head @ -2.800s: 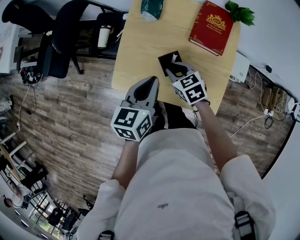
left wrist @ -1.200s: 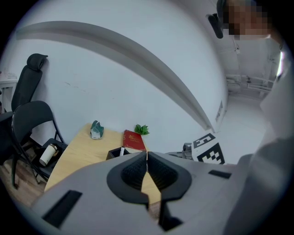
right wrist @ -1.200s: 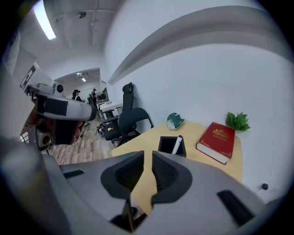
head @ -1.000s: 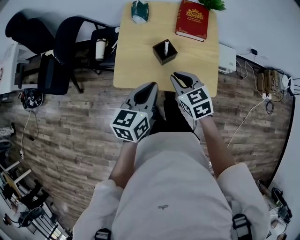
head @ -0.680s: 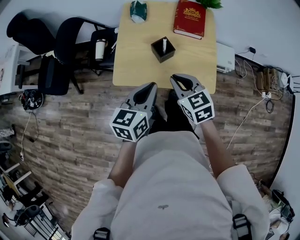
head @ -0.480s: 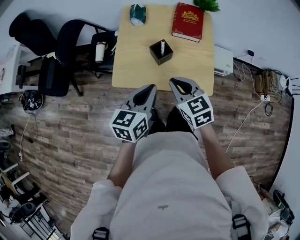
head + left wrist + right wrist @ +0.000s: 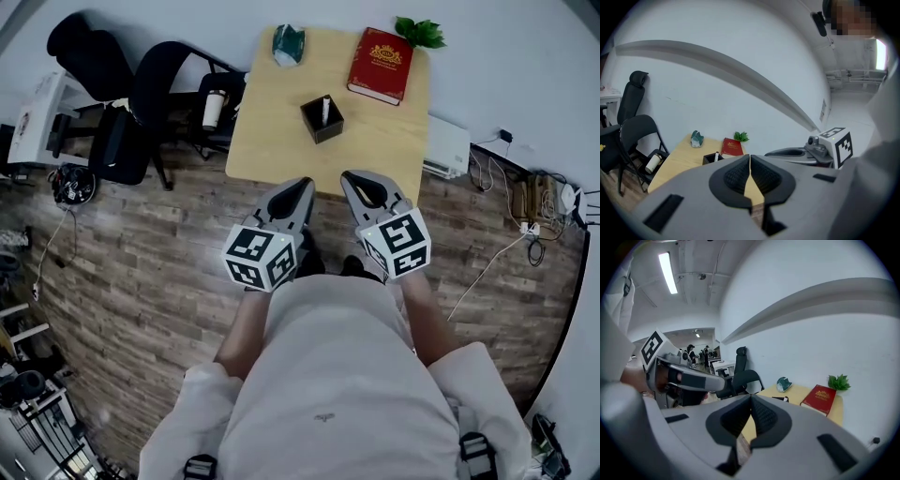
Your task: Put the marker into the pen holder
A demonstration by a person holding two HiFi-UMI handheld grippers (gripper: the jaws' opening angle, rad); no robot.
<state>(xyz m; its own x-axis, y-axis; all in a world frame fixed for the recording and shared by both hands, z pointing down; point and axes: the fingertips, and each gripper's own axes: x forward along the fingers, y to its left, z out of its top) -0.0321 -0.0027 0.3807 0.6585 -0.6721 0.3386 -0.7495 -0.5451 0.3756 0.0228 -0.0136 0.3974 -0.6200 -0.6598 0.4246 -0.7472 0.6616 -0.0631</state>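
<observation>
Marker (image 7: 324, 109) stands upright in the pen holder (image 7: 322, 120) on the table (image 7: 272, 131), white tip poking out above the rim. A few seconds back the right gripper (image 7: 356, 181) was at the holder; since then the person has stepped away, and both grippers are now held side by side over the wood floor, short of the table's near edge. Left gripper (image 7: 298, 187): jaws pressed together, nothing between them. Right gripper: the same, jaws closed and empty. The holder sits well apart from both. Book (image 7: 380, 64) and plant (image 7: 420, 31) are at the far corner. The task looks complete: marker delivered and released, with nothing left but the retreat.
</observation>
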